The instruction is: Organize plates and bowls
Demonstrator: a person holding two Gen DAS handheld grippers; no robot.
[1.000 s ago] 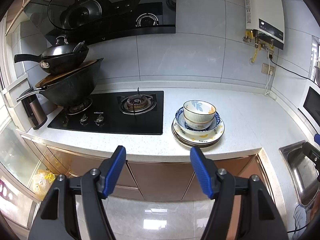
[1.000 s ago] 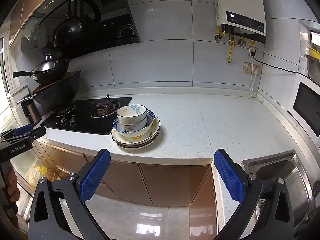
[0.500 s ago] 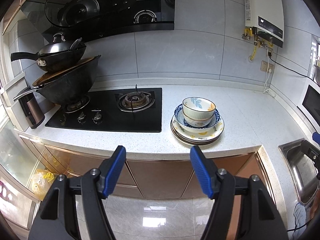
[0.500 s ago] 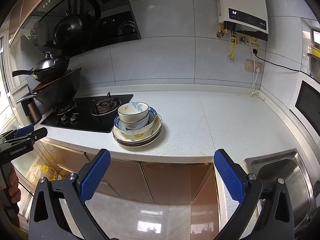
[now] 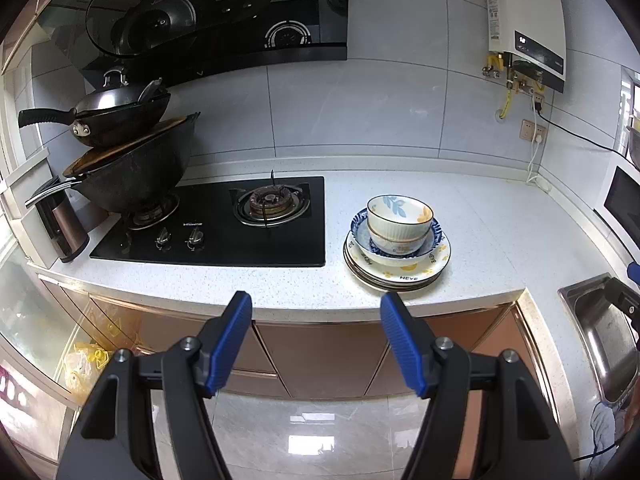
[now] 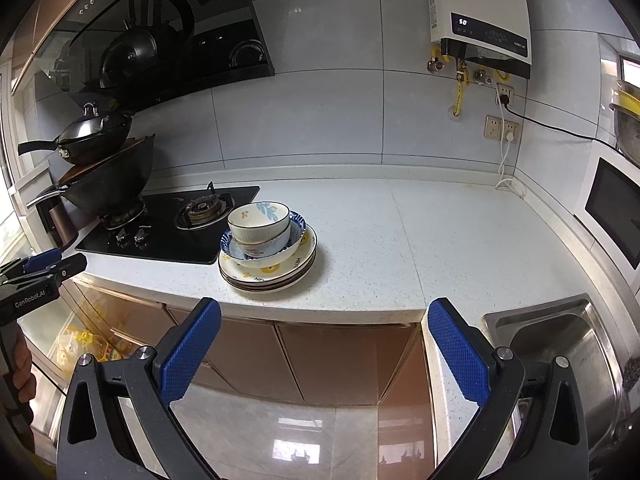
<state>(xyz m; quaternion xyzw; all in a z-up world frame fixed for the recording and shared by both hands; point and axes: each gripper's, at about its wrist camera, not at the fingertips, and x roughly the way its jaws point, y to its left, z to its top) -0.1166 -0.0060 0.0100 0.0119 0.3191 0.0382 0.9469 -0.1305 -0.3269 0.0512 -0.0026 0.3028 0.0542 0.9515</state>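
Observation:
A stack of dishes stands on the white countertop point(image 5: 500, 232) right of the hob: several plates point(image 5: 400, 276) at the bottom, a blue-rimmed bowl point(image 5: 430, 246) on them, and a white flowered bowl point(image 5: 400, 216) on top. The same stack shows in the right wrist view, plates point(image 6: 268, 276) under the flowered bowl point(image 6: 259, 220). My left gripper point(image 5: 316, 336) is open and empty, held in front of the counter edge, below and left of the stack. My right gripper point(image 6: 324, 340) is wide open and empty, in front of the counter edge, right of the stack.
A black gas hob point(image 5: 224, 220) carries two stacked woks point(image 5: 128, 160) at the left. A steel sink point(image 6: 560, 352) lies at the counter's right end. A water heater point(image 6: 480, 12) hangs on the tiled wall. Brown cabinets point(image 5: 320, 356) sit below the counter.
Both grippers have moved a little closer to the counter and the stack looks slightly larger. Both stay open and empty.

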